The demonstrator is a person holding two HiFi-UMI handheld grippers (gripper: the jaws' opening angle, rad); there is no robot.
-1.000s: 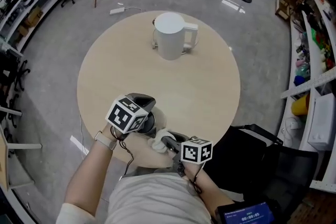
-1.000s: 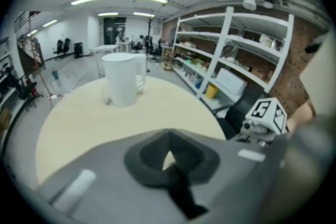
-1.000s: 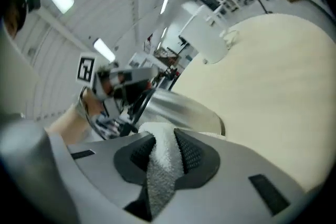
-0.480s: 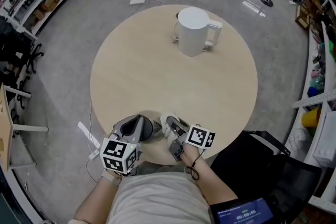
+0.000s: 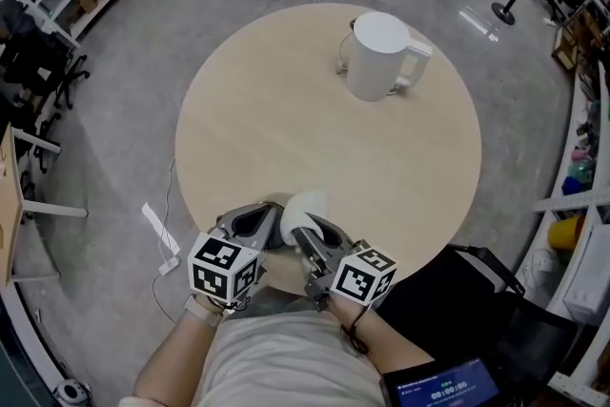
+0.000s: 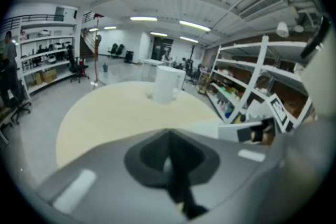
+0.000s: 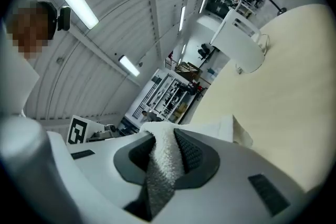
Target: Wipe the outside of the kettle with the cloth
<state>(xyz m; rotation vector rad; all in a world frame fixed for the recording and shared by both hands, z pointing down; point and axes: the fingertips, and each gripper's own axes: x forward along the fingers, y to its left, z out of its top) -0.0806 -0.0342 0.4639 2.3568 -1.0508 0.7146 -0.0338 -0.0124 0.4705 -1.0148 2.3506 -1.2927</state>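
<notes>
Pinching the cloth (image 5: 303,205), the right tool (image 5: 305,234) sits by the worktop (image 5: 286,129) edge; the kettle (image 5: 378,55) stands far ahead, slightly right, nearer this tool; the left tool (image 5: 259,222) is pressed together.

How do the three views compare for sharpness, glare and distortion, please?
Head view: sharp, with light glare on the glossy floor. Left gripper view: strong fisheye bending, near jaws blurred, kettle soft. Right gripper view: fisheye, tilted; the cloth is crisp.
</notes>
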